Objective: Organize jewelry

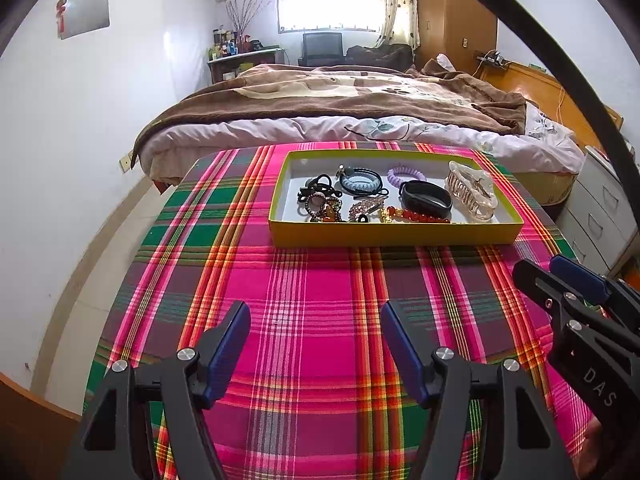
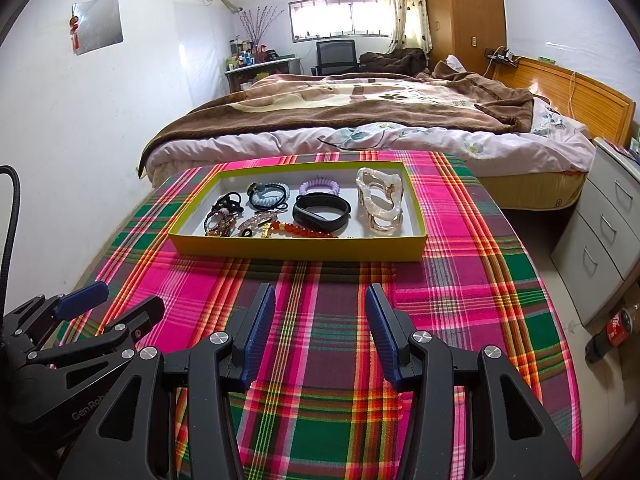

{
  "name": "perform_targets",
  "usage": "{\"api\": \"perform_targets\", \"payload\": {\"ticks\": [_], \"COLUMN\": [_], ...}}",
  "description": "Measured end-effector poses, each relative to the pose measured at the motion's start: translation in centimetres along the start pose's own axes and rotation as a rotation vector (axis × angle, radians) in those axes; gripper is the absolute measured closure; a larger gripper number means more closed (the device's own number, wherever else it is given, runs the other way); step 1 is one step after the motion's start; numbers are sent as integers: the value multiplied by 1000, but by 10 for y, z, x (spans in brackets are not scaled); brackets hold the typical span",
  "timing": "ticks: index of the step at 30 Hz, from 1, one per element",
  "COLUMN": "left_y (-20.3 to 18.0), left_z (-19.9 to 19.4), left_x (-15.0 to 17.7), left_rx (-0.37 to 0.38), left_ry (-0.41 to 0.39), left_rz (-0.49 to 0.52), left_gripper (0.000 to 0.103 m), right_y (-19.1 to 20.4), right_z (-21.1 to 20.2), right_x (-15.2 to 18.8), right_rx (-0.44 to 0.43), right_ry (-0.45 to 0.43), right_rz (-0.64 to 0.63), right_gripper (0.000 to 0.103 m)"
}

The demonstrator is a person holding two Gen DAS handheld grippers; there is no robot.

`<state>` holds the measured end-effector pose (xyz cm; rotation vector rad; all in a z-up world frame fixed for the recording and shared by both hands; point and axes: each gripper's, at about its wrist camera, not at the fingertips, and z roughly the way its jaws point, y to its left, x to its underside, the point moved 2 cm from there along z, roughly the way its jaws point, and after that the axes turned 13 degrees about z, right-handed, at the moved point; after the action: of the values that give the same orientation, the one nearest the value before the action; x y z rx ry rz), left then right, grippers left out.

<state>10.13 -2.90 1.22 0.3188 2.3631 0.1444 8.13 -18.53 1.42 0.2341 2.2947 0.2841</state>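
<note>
A shallow yellow tray (image 1: 392, 236) (image 2: 296, 249) sits at the far side of the plaid-covered table. In it lie a pale hair claw (image 1: 472, 192) (image 2: 380, 200), a black wristband (image 1: 426, 200) (image 2: 322, 211), a purple coil tie (image 1: 406, 175) (image 2: 319, 188), a blue braided bracelet (image 1: 360, 184) (image 2: 269, 196), a red bead bracelet (image 1: 416, 216) (image 2: 304, 232) and several dark hair ties (image 1: 316, 196) (image 2: 228, 204). My left gripper (image 1: 316, 344) is open and empty, short of the tray. My right gripper (image 2: 320, 328) is open and empty, also short of the tray; it shows at the right edge of the left wrist view (image 1: 568, 292).
The table wears a pink, green and red plaid cloth (image 1: 312, 300) (image 2: 460, 280). A bed with a brown blanket (image 1: 340, 96) (image 2: 360, 104) stands behind the table. White drawers (image 2: 604, 224) stand at the right, with a cola bottle (image 2: 612, 328) on the floor.
</note>
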Motion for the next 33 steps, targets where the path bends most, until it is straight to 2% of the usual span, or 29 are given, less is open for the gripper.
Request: {"api": "perform_targets", "payload": {"ticks": [33], "left_y": [-1], "left_z": [6], "left_x": [2], "left_rx": [9], "left_ry": [25], "left_rz": [-2], "left_gripper": [36], "right_y": [-3], "right_z": [3], "right_x": [4], "right_rx": [2], "right_ry": [4], "right_rz": [2], "right_gripper": [55]}}
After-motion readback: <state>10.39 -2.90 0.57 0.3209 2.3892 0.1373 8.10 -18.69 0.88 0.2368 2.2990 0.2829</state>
